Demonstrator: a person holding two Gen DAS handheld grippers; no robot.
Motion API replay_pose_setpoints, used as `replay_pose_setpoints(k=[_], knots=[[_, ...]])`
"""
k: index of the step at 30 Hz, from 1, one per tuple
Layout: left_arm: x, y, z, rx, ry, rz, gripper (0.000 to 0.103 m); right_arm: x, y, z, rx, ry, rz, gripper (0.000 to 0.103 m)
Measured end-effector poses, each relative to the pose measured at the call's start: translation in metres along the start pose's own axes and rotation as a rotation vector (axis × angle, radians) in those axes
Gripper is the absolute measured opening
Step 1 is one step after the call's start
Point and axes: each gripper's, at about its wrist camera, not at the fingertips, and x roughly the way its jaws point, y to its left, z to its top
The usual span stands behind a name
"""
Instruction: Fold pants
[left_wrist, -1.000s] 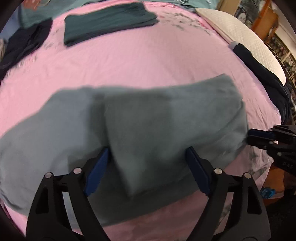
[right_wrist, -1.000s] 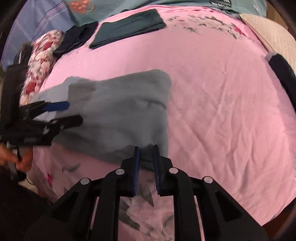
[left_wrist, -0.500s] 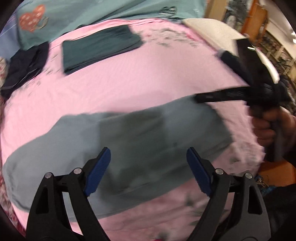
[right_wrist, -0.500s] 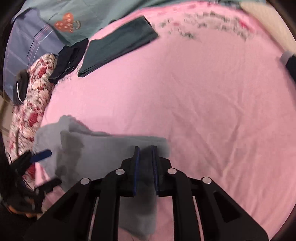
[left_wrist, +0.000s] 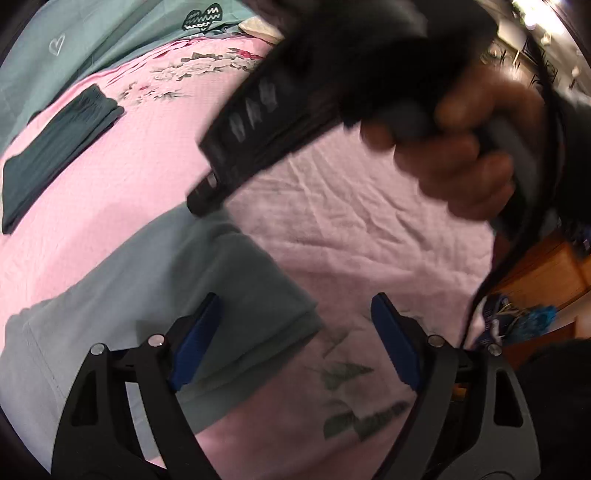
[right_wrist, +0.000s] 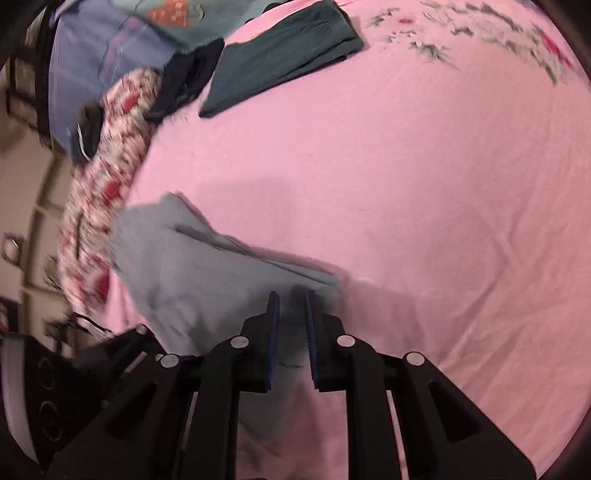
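Grey pants (left_wrist: 177, 295) lie on the pink bed sheet (left_wrist: 351, 229), folded over on themselves. My left gripper (left_wrist: 295, 332) hangs open above their right edge, and its blue pads (left_wrist: 195, 339) hold nothing. A hand (left_wrist: 461, 155) holds my right gripper (left_wrist: 207, 192), whose tip meets the pants' far corner. In the right wrist view the pants (right_wrist: 207, 280) bunch at the lower left. There my right gripper (right_wrist: 291, 321) is shut on a fold of the grey cloth. The left gripper's black body (right_wrist: 44, 387) shows at the bottom left.
A folded dark green garment (left_wrist: 55, 151) (right_wrist: 280, 55) lies at the far side of the bed. Dark navy clothes (right_wrist: 184, 81) and a red floral quilt (right_wrist: 99, 192) are on the left. A teal cover (left_wrist: 81, 51) lies behind. Wooden furniture (left_wrist: 546, 273) stands beyond the bed's right edge.
My right gripper has carried the pants' end across to the left, doubling them over. The left view has swung right, so the right hand now fills its upper right.
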Motion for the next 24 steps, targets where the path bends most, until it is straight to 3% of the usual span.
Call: replay_pose_setpoints(k=[3,8,12,14,15,17,21,24], knots=[[0.010,-0.001,-0.003,-0.020,0.014,0.011,0.083,-0.013,-0.007,0.001,0.021,-0.027,0.033,0.028],[0.013,-0.011,-0.007,-0.006,0.010,0.070,0.084,0.006,-0.018,0.003,0.018,0.049,0.048,0.028],[0.012,-0.013,-0.009,-0.017,0.014,0.077,0.084,0.009,-0.015,0.007,-0.047,0.045,0.016,0.010],[0.011,-0.018,-0.013,-0.012,0.016,0.087,0.084,-0.001,-0.020,0.018,-0.019,-0.010,0.036,0.007],[0.011,-0.019,-0.014,-0.013,0.017,0.091,0.084,-0.004,-0.021,0.023,-0.008,-0.031,0.038,0.000],[0.011,-0.025,-0.013,-0.012,0.017,0.096,0.086,-0.002,-0.023,0.031,-0.001,-0.066,-0.005,0.000],[0.002,-0.016,-0.007,-0.048,0.039,0.068,0.086,-0.018,-0.023,0.031,0.021,-0.091,0.079,0.002],[-0.028,0.007,-0.002,-0.104,-0.029,0.118,0.086,-0.034,-0.007,0.020,-0.019,-0.099,0.184,0.005]])
